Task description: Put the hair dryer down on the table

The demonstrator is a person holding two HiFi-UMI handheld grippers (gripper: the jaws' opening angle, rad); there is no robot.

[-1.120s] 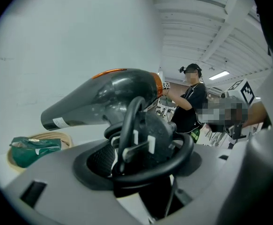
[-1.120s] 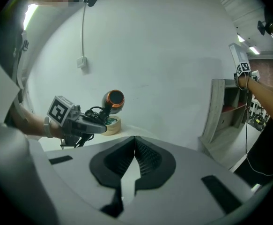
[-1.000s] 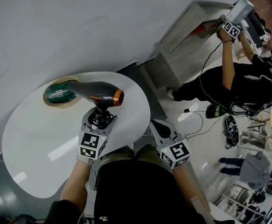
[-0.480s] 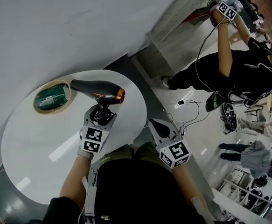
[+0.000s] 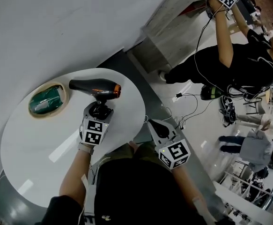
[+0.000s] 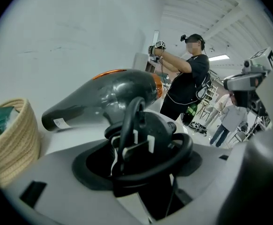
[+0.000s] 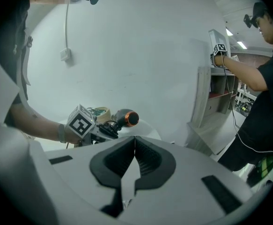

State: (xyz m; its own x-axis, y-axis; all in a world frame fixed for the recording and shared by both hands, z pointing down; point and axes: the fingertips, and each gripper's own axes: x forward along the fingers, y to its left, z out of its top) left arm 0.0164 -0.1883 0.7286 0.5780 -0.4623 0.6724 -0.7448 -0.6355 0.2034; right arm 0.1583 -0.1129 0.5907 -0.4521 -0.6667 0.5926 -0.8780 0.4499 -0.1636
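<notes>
**Head view: hair dryer in the left gripper's grasp, low over the table**

Head view shows the left gripper [image 5: 99, 108] clamped on the handle of the dark grey hair dryer [image 5: 93, 86], over the far part of the round white table [image 5: 31, 146]. The dryer's body lies roughly level, with its orange ring [image 5: 118, 91] toward the table's right edge and its nozzle toward a woven basket [image 5: 63, 93] holding something green.

In the left gripper view the jaws stand wide, pressed around the handle with the coiled cord [image 6: 127, 125] and the plug [image 6: 143, 142] bundled against it. Whether the nozzle touches the tabletop I cannot tell.

The right gripper [image 5: 158, 127] hangs off the table's near right edge, apart from the dryer. Its own view shows the jaws closed together with nothing between them.

A second person [image 5: 237, 60] works at shelving in the background.
</notes>
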